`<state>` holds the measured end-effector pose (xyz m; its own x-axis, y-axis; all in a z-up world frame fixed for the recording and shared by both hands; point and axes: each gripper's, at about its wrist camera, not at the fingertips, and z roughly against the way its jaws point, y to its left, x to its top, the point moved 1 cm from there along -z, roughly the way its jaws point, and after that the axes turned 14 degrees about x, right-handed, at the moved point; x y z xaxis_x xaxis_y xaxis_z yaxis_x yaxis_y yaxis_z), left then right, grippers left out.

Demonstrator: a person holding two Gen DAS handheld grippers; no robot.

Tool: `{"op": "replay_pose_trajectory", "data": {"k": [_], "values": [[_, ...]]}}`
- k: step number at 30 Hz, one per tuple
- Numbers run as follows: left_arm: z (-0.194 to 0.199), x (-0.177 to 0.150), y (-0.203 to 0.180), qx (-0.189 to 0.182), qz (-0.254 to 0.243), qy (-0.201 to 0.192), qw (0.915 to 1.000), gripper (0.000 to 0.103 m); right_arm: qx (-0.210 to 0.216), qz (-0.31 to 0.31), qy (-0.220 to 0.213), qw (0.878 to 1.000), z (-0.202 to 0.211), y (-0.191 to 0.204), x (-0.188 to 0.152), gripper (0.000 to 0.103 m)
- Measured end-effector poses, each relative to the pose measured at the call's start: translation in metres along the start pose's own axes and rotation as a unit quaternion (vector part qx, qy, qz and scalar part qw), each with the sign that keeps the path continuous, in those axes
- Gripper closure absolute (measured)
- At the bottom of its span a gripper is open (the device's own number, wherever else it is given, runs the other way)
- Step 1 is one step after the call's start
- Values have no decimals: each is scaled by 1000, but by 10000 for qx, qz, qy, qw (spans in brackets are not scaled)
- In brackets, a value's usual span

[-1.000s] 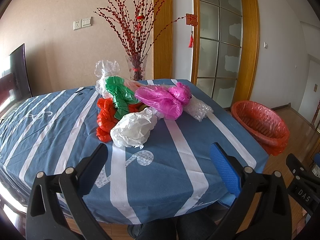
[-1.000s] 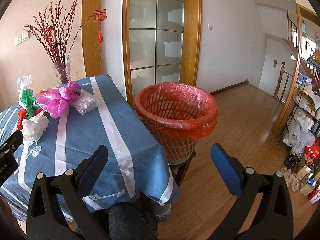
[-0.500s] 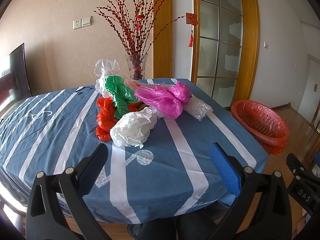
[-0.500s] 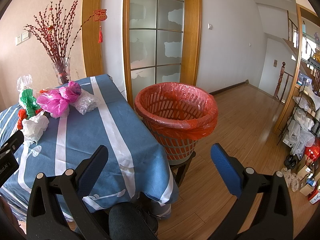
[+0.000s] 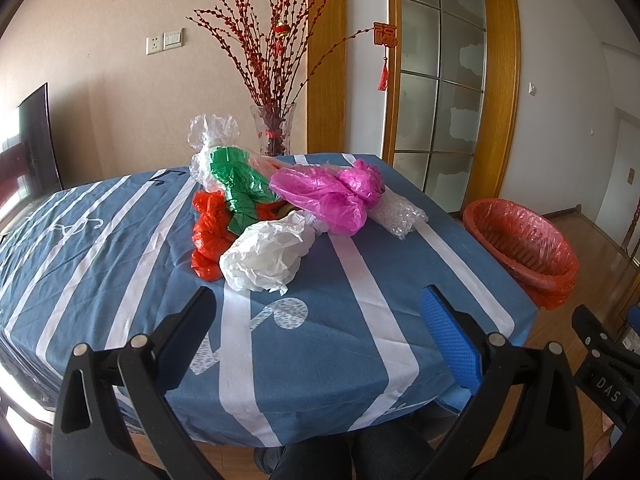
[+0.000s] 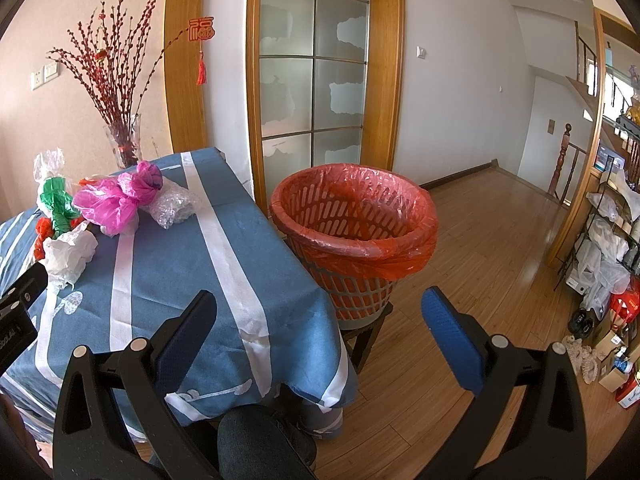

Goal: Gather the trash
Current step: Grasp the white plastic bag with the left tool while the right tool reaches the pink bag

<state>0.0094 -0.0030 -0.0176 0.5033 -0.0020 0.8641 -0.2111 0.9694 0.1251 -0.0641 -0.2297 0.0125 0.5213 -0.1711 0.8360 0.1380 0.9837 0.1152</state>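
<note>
Crumpled white plastic bag [image 5: 266, 256] lies just ahead of the left tongs [image 5: 316, 312], nearer than right tongs [image 6: 320, 312]; both gape empty

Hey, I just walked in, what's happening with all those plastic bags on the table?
A person holds a gripper in each hand, both open and empty. The left gripper faces a heap of crumpled plastic bags on the blue striped table, the white bag nearest, with the pink bag, green bag and red bag behind. The right gripper faces the red-lined basket beside the table. Nothing is picked up yet.
</note>
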Motion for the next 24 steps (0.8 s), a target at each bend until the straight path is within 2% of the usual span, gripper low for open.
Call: {"op": "replay_pose_trajectory", "data": {"k": [6, 17, 24], "values": [[-9, 1, 10, 136, 91, 92, 9998, 4, 155, 5, 68, 9999, -5, 1, 2, 2], [-46, 12, 59, 298, 554, 337, 9975, 4, 456, 108, 401, 9981, -32, 16, 1, 2], [-83, 28, 50, 180, 445, 476, 9977, 4, 505, 56, 523, 9973, -44, 17, 3, 2]]}}
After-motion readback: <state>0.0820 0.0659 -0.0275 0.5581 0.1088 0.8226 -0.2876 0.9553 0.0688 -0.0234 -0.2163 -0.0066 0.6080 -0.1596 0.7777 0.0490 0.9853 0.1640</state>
